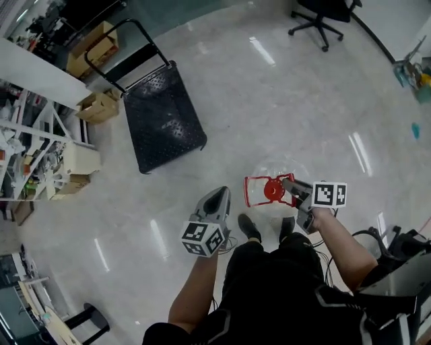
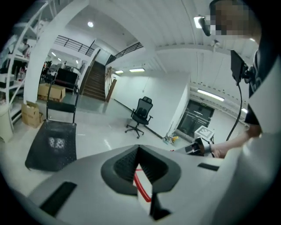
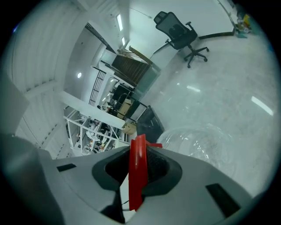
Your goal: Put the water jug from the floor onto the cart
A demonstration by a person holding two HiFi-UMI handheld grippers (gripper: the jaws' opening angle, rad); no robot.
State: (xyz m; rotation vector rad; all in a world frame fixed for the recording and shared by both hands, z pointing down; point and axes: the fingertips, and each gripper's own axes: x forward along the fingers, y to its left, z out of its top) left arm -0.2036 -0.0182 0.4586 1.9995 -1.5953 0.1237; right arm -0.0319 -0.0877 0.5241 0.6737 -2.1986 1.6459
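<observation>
The water jug [image 1: 269,176] is clear, with a red cap and a red frame handle [image 1: 259,191]. It hangs off the floor in front of the person's feet. My right gripper [image 1: 288,183] is shut on the red handle [image 3: 138,171], which stands upright between the jaws; the jug's clear body [image 3: 206,140] bulges beyond them. My left gripper [image 1: 219,194] hovers just left of the jug, apart from it, its jaws together at the tip [image 2: 139,149]. The black flat cart [image 1: 165,114] stands to the far left, its deck bare; the left gripper view shows the cart [image 2: 52,145] too.
Cardboard boxes [image 1: 97,104] and white shelving [image 1: 34,141] line the left side behind the cart. An office chair [image 1: 322,17] stands at the far right. The person's shoes [image 1: 249,228] are under the jug. Glossy floor lies between jug and cart.
</observation>
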